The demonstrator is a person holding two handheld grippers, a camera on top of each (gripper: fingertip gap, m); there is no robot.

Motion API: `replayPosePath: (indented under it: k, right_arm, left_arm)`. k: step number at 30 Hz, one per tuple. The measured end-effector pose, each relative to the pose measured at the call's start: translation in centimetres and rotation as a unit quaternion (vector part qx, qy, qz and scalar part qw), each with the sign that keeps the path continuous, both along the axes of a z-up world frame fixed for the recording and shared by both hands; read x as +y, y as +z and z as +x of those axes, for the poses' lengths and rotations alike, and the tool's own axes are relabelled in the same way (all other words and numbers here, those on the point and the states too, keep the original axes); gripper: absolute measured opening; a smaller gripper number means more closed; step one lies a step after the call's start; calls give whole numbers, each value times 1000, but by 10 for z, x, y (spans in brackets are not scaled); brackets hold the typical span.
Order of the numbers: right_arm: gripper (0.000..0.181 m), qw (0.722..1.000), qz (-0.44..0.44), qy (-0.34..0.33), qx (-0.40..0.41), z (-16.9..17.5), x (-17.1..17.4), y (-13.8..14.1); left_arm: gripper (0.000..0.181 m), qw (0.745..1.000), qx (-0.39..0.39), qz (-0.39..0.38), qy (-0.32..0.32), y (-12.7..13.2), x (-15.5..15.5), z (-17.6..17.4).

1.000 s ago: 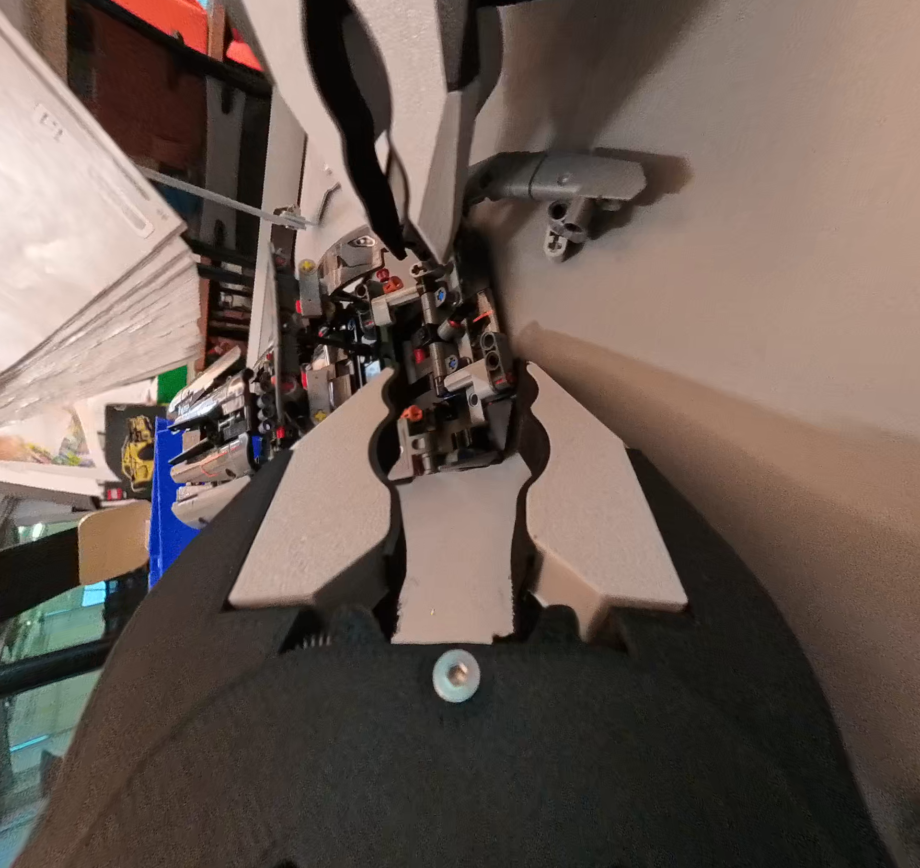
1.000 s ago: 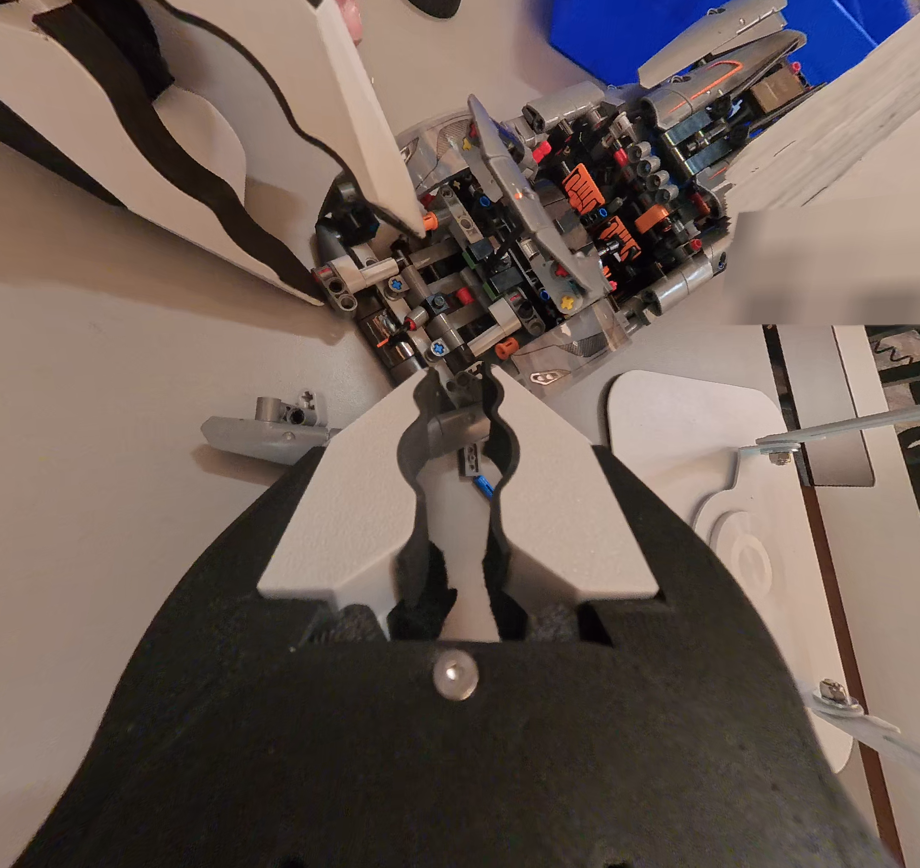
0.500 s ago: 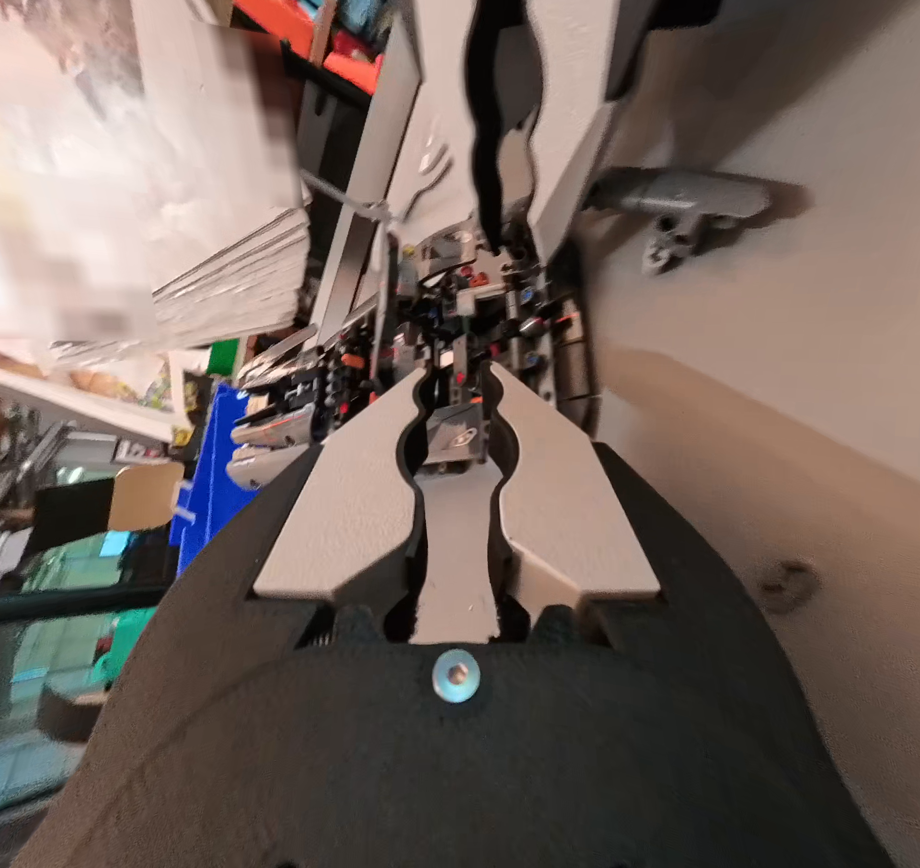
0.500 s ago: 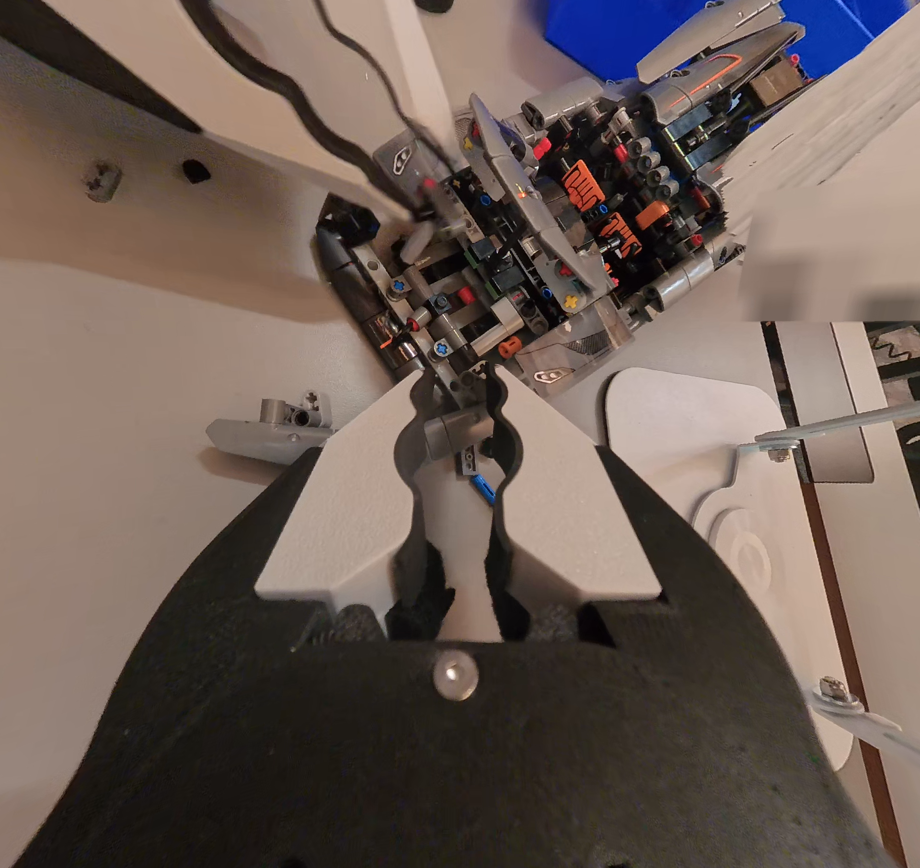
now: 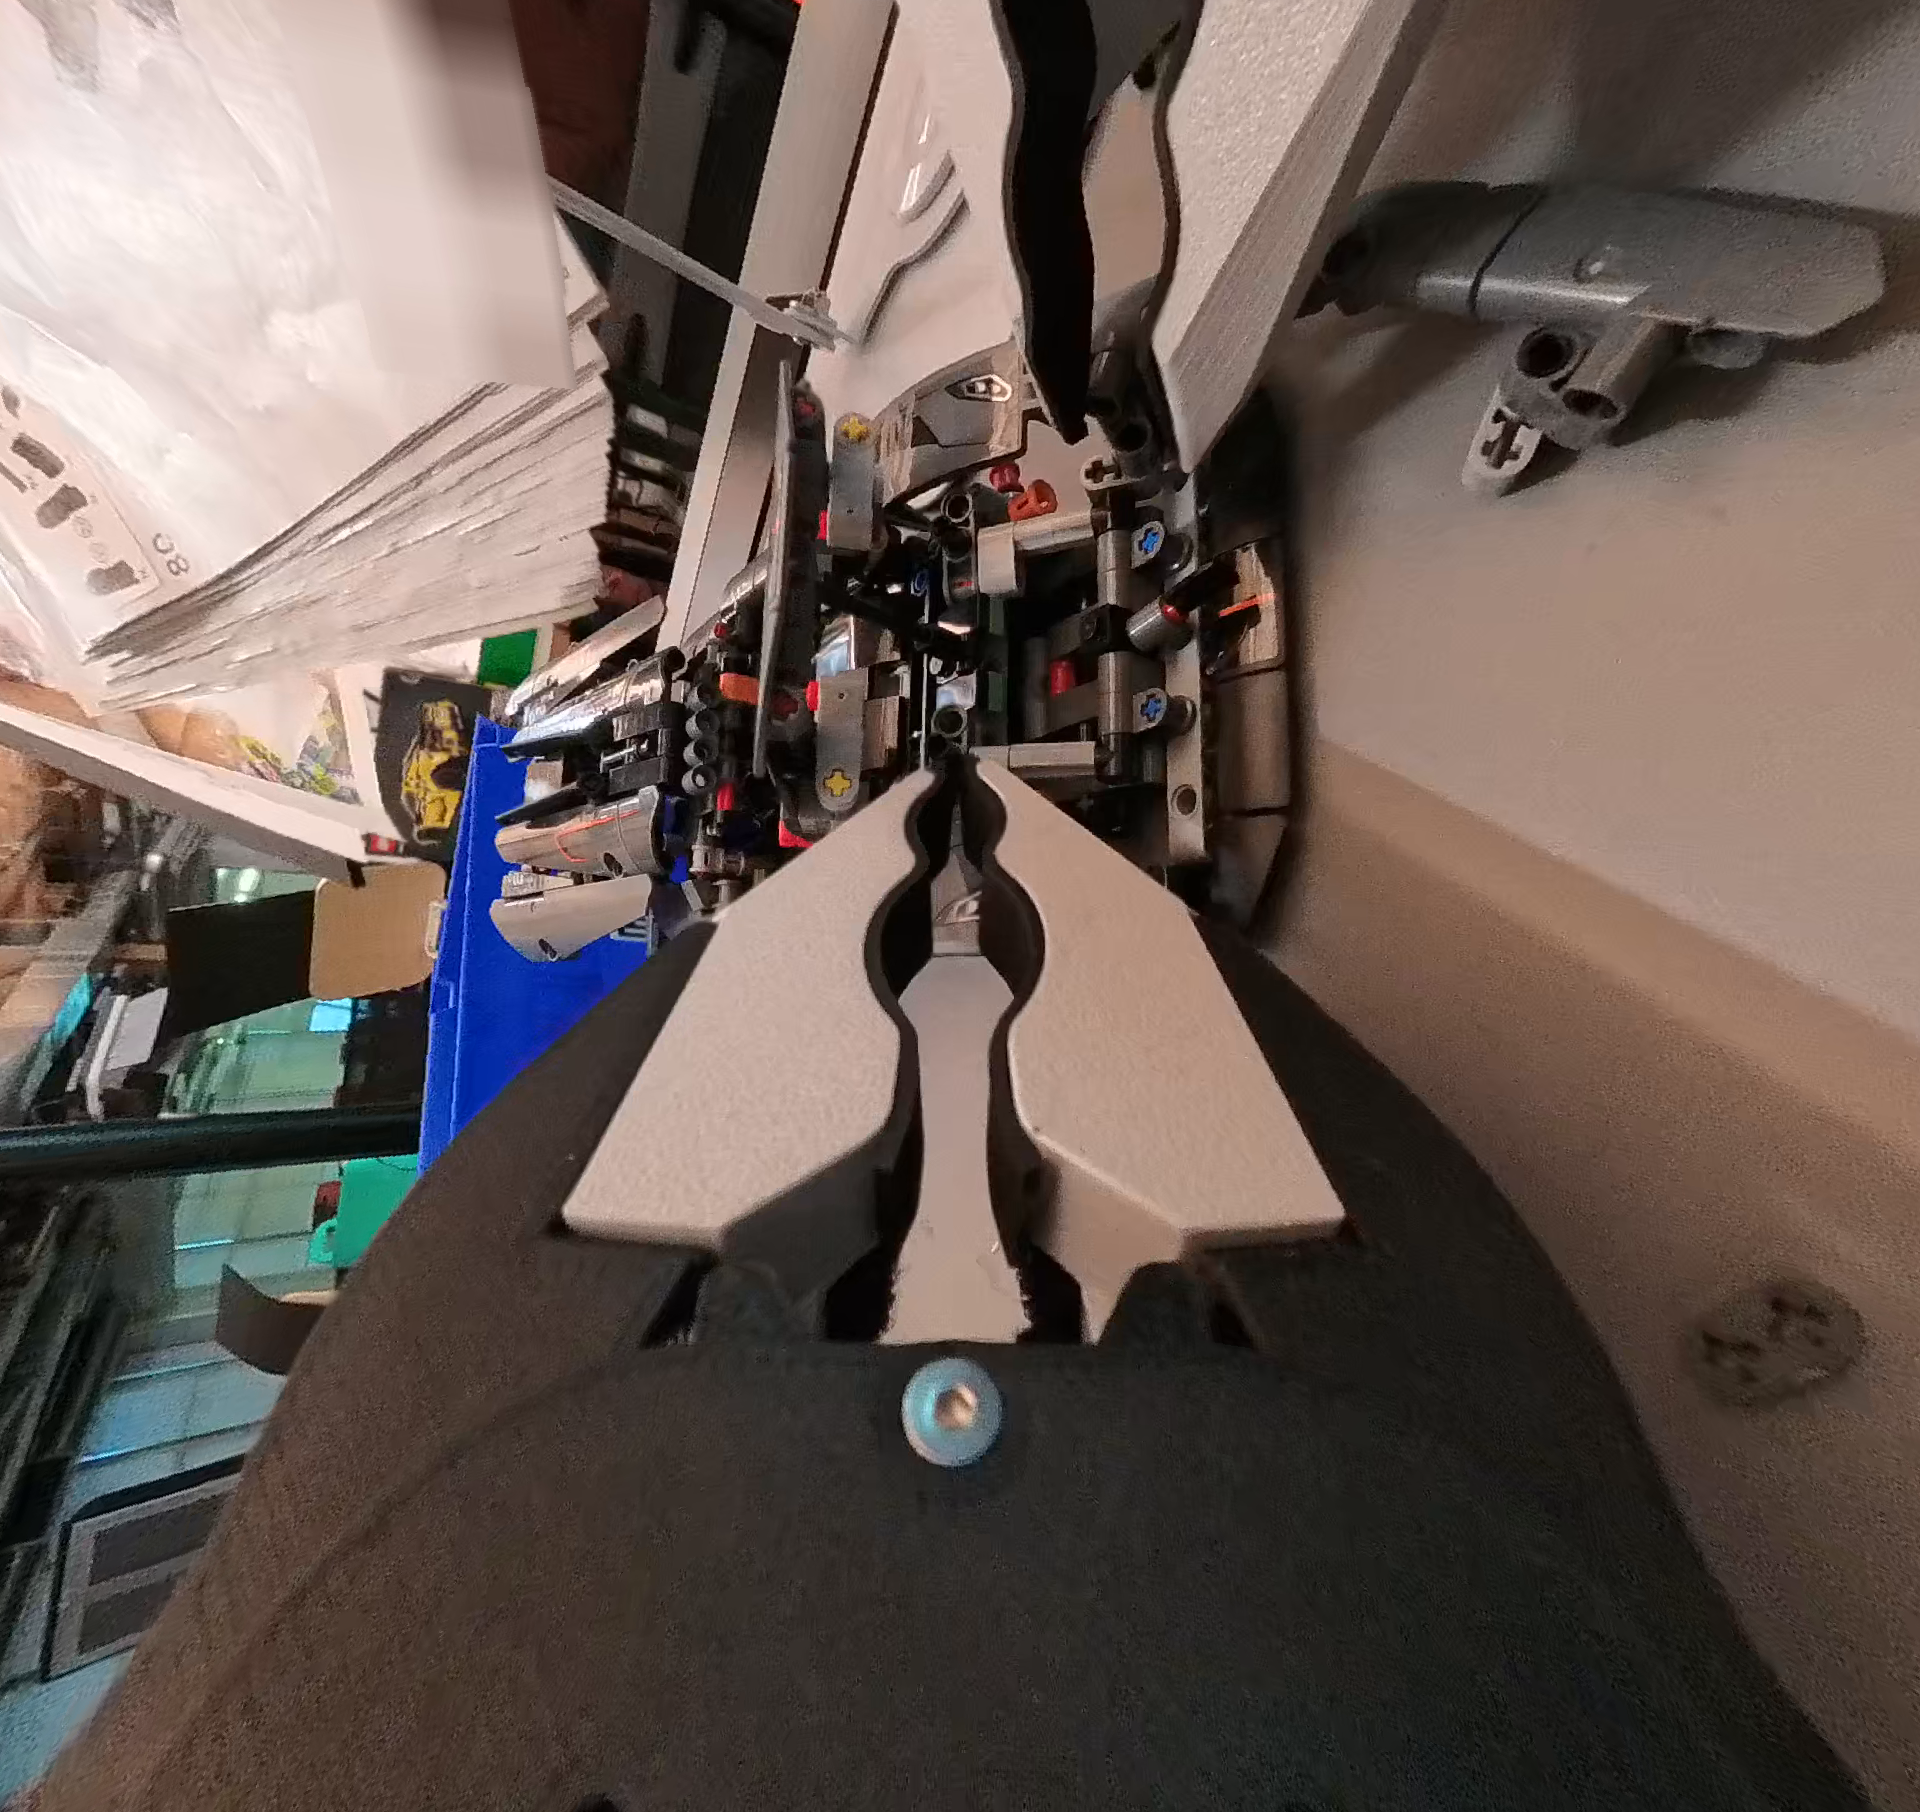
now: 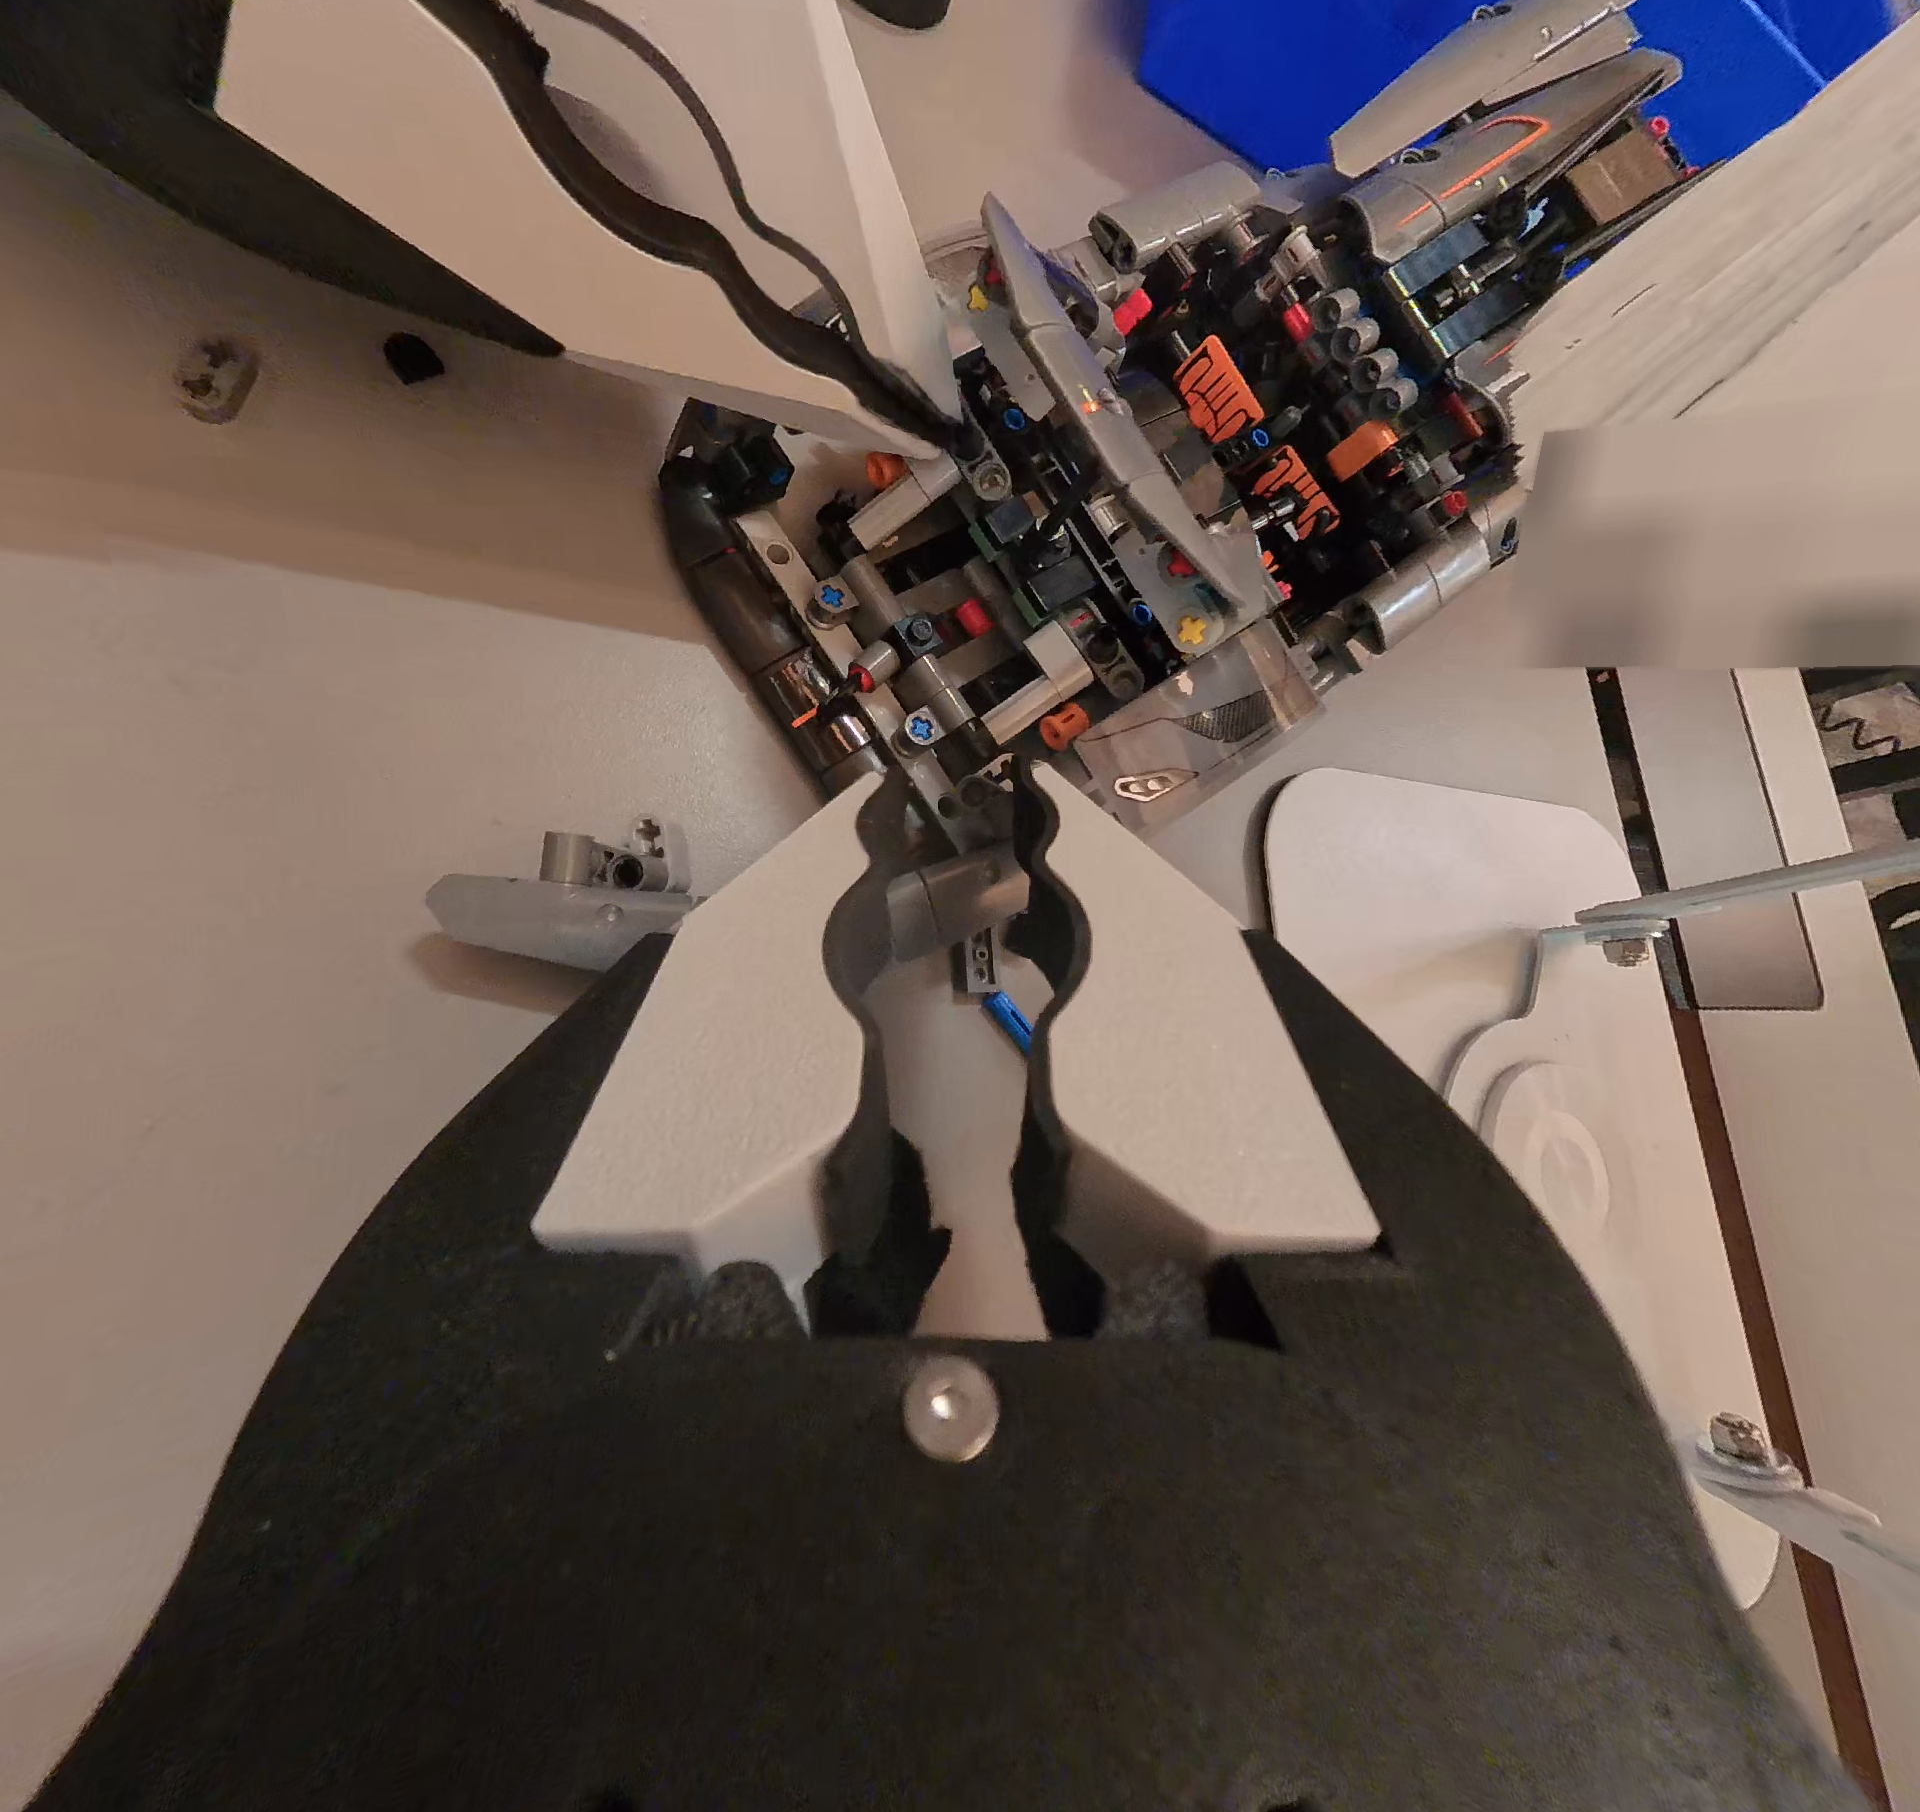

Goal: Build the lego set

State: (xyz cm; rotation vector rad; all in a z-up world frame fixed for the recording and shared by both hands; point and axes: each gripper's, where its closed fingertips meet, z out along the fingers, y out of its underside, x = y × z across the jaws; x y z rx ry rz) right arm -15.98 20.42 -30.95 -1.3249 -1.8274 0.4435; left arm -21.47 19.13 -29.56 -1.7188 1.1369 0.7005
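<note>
Our right gripper (image 6: 951,796) is clamped on a small grey piece (image 6: 961,895), right at the near corner of the lego car (image 6: 1091,536) on the table (image 6: 312,723). The car's long axis runs away up-right toward the blue bin (image 6: 1403,17). Left gripper (image 5: 954,775), pinched nearly closed, noses in from the car's side; whether it's gripping anything, we can't tell.

Hobby or lab workbench set up for model building.

A pale worktable (image 6: 312,723) holds a half-built grey model car (image 6: 1143,515). Beside the car sits a blue parts bin (image 6: 1351,6), a thick open instruction booklet (image 5: 364,536) behind it, and cluttered storage shelving (image 5: 665,27) beyond.
</note>
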Motion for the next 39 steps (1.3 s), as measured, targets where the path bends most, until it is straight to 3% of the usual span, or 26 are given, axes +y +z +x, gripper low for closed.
replayPosePath:
  k: [5,8,22,39]
  right_arm:
    - [20,1000,0,0,1,-1,0,0]
    - [20,1000,0,0,2,-1,0,0]
    - [18,1000,4,3,-2,1,-1,1]
    - [17,1000,-2,4,-5,1,-2,1]
  left_arm:
    - [0,999,-39,-18,14,0,2,-3]
    - [0,1000,-23,-8,13,2,1,-4]
    - [15,996,-85,-33,-26,8,-13,-7]
    - [19,997,-70,-24,-31,5,-11,-1]
